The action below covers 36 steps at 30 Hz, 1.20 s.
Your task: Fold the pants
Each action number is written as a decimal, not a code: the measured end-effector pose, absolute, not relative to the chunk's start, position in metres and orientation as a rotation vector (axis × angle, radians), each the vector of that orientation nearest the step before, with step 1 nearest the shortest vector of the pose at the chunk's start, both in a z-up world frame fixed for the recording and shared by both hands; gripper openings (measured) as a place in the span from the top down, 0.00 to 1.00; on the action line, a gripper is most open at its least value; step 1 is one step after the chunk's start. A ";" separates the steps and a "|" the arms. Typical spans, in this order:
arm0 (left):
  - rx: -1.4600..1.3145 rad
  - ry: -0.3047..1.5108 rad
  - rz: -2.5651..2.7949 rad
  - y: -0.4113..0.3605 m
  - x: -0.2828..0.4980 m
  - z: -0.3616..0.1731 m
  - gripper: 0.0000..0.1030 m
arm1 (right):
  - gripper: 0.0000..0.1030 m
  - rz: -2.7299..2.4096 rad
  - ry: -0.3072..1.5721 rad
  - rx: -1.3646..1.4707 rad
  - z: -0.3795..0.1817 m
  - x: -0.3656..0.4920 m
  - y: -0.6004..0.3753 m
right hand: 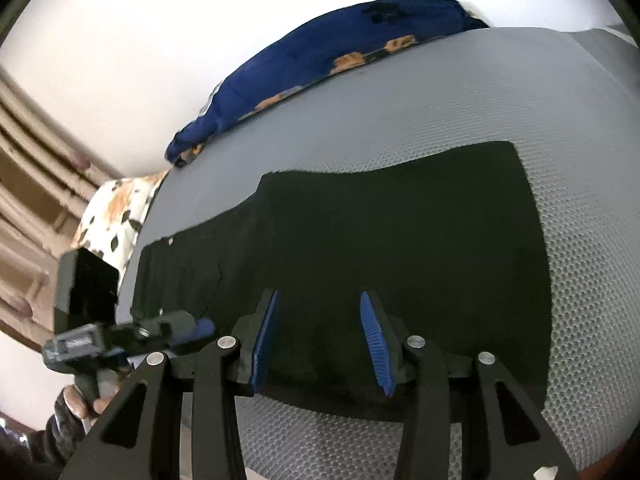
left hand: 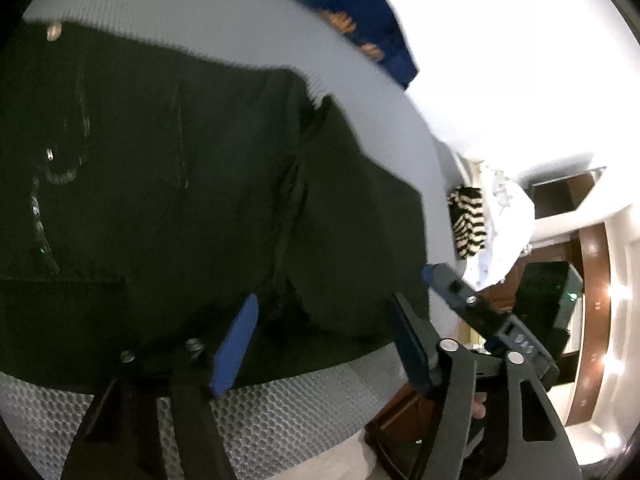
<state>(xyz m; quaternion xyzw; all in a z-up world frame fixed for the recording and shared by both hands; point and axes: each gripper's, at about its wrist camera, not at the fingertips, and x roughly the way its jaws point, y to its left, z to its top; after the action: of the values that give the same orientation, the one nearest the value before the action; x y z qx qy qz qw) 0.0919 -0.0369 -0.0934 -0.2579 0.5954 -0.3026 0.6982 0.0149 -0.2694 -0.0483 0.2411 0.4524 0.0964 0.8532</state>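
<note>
Black pants (right hand: pixel 380 232) lie flat on a grey mesh mattress (right hand: pixel 460 112), waist end with a metal button at the left. In the left wrist view the pants (left hand: pixel 180 184) fill the frame, with pocket stitching at the left. My left gripper (left hand: pixel 324 308) is open, its blue pads spread over the pants' near edge. It also shows in the right wrist view (right hand: pixel 188 330) at the pants' left end. My right gripper (right hand: pixel 320 304) is open above the near edge of the pants. It shows in the left wrist view (left hand: pixel 434 274) at the right.
A blue blanket with orange patches (right hand: pixel 320 68) lies along the mattress's far edge by a white wall. A patterned pillow (right hand: pixel 116 216) sits at the left end. A striped cloth (left hand: pixel 468 224) and white bedding (left hand: pixel 504 216) lie past the mattress, by wooden furniture (left hand: pixel 592 300).
</note>
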 end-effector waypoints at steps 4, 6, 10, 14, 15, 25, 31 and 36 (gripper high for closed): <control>-0.615 1.393 -0.665 -0.042 0.092 -0.107 0.43 | 0.61 0.190 0.942 0.539 -0.051 0.014 -0.279; -0.614 1.408 -0.658 -0.046 0.091 -0.112 0.44 | 0.61 0.184 0.942 0.553 -0.054 0.013 -0.282; -0.595 1.399 -0.669 -0.060 0.093 -0.115 0.44 | 0.60 0.165 0.950 0.594 -0.065 0.012 -0.289; -0.599 1.375 -0.679 -0.070 0.098 -0.116 0.49 | 0.60 0.159 0.971 0.634 -0.075 0.014 -0.295; -0.596 1.368 -0.683 -0.072 0.098 -0.116 0.72 | 0.60 0.154 0.974 0.633 -0.076 0.014 -0.295; -0.500 1.254 -0.701 -0.058 0.072 -0.096 0.92 | 0.60 0.127 0.988 0.615 -0.080 0.015 -0.296; -0.459 1.312 -0.633 -0.063 0.074 -0.119 0.91 | 0.61 0.094 1.058 0.536 -0.095 0.019 -0.280; -0.315 1.266 -0.598 -0.070 0.073 -0.103 0.80 | 0.59 0.092 1.062 0.460 -0.092 0.021 -0.273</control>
<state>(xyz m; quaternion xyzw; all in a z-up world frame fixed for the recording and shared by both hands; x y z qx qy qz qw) 0.0732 -0.0702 -0.1027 -0.1444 0.5801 -0.2741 0.7533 0.0212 -0.2726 -0.0915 0.2174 0.5015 0.0437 0.8362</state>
